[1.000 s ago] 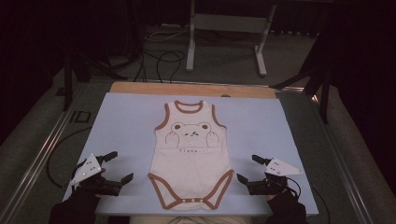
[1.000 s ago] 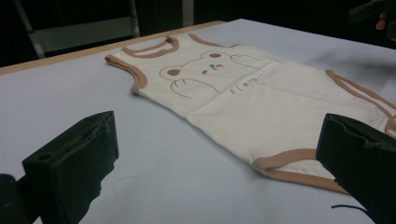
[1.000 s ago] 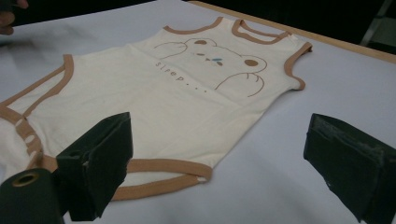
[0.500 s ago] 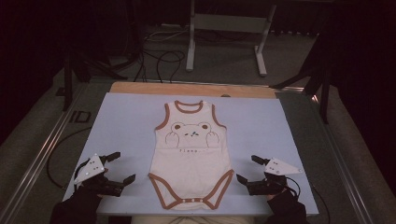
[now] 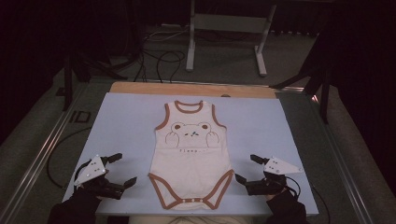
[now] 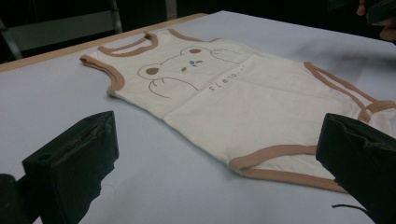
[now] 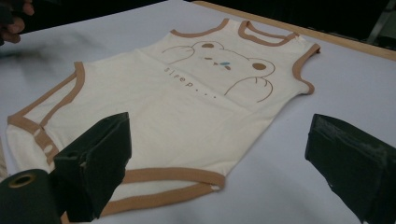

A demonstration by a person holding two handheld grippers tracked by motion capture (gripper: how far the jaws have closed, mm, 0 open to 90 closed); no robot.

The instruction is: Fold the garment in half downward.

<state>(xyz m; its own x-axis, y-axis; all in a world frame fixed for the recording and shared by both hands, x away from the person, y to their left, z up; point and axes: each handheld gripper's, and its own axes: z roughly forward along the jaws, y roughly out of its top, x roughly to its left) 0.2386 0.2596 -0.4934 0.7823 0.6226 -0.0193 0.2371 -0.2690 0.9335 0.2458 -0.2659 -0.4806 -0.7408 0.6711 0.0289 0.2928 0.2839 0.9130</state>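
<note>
1. Bodysuit [image 5: 191, 158], cream with brown trim and a bear print, lies flat in the middle of the blue table cover [image 5: 121, 121], neck toward the far edge.
2. Left gripper [image 5: 122, 169] sits just beside its lower left corner, jaws spread wide, holding nothing.
3. Right gripper [image 5: 246, 169] sits just beside the lower right corner, jaws likewise spread and empty.

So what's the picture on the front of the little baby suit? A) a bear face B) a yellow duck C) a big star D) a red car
A: the cream baby suit lying flat on the blue mat has a brown-outlined bear face with round ears and paws on its chest, seen clearly in the right gripper view, with small lettering beneath it.
</note>
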